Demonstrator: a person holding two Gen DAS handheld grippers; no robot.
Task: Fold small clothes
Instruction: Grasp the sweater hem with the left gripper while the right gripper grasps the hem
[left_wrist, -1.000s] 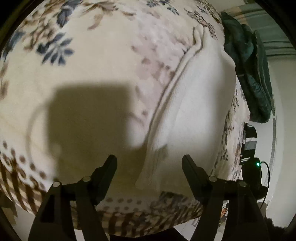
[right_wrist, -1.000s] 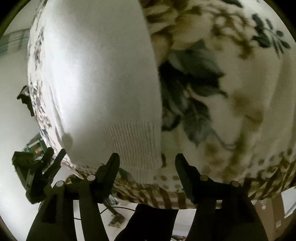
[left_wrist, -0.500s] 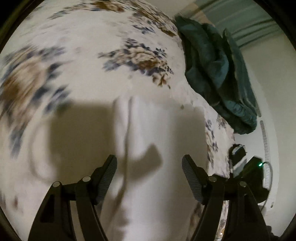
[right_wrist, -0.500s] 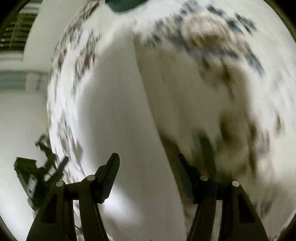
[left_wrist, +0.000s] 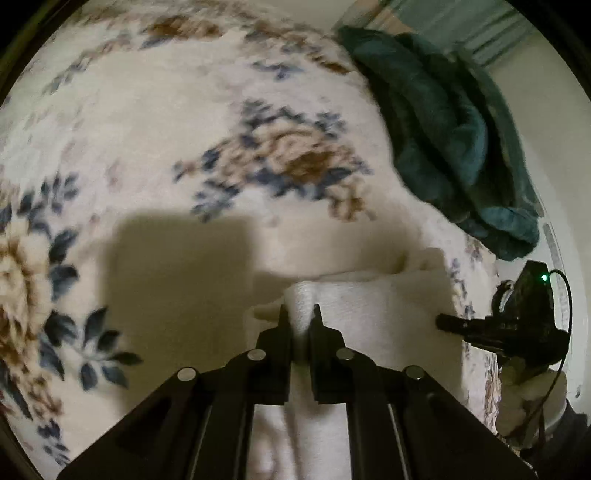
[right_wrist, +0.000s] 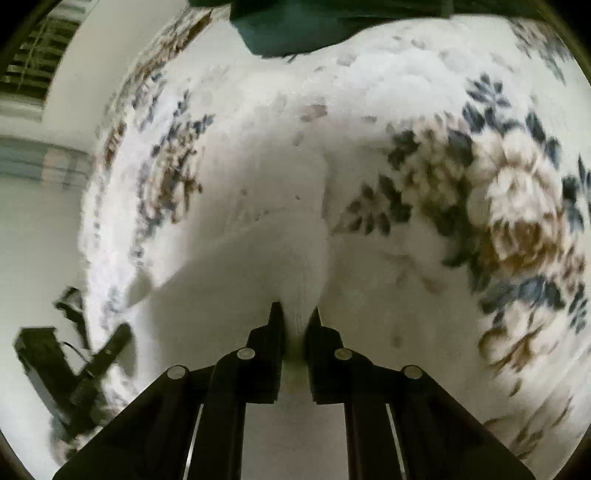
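A small white knit garment lies on a floral blanket. My left gripper is shut on a pinched fold at the garment's near left edge. My right gripper is shut on a ribbed fold of the same garment. The right gripper also shows at the right edge of the left wrist view, at the garment's far side. The left gripper shows at the lower left of the right wrist view.
A crumpled dark green garment lies on the blanket beyond the white one; it shows at the top of the right wrist view. The blanket's edge drops off to the right. A pale wall is at left.
Both grippers moved forward over the white garment and closed on it; one second ago both were open above its near edge.
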